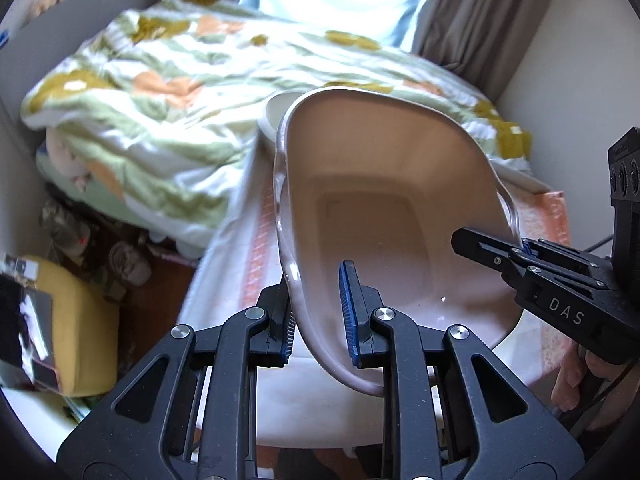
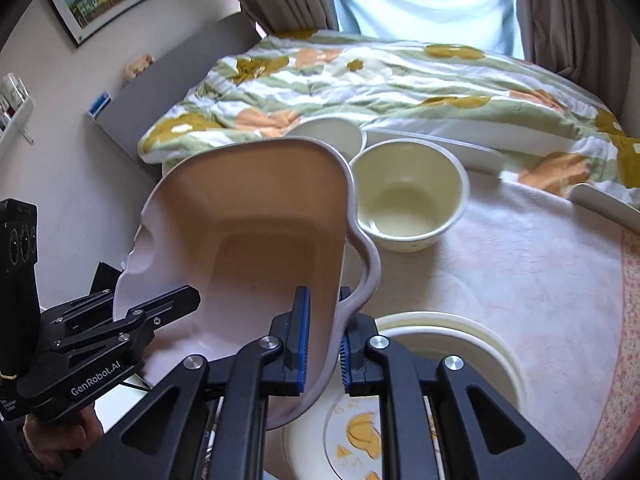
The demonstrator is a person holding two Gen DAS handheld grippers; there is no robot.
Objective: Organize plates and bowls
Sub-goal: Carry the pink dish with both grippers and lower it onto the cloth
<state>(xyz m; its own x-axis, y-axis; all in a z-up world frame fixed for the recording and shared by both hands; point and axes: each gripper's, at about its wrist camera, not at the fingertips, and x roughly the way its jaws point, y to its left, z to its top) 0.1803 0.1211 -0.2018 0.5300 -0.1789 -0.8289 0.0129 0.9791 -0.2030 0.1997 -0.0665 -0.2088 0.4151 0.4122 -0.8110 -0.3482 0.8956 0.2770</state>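
Both grippers, left (image 1: 320, 312) and right (image 2: 322, 336), are clenching their fingers on opposite rims of one pale pink wavy-edged dish (image 1: 384, 208), tilted above the bench (image 2: 520, 264). Only the right view is showing the cream round bowl (image 2: 408, 196) and patterned plate (image 2: 360, 436).

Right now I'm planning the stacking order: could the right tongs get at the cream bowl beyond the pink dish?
Probably not yet. The right tongs are shut on the pink dish's rim, as are the left tongs. The cream bowl stands open-topped and unblocked just beyond, so the path looks free once the dish is set down.
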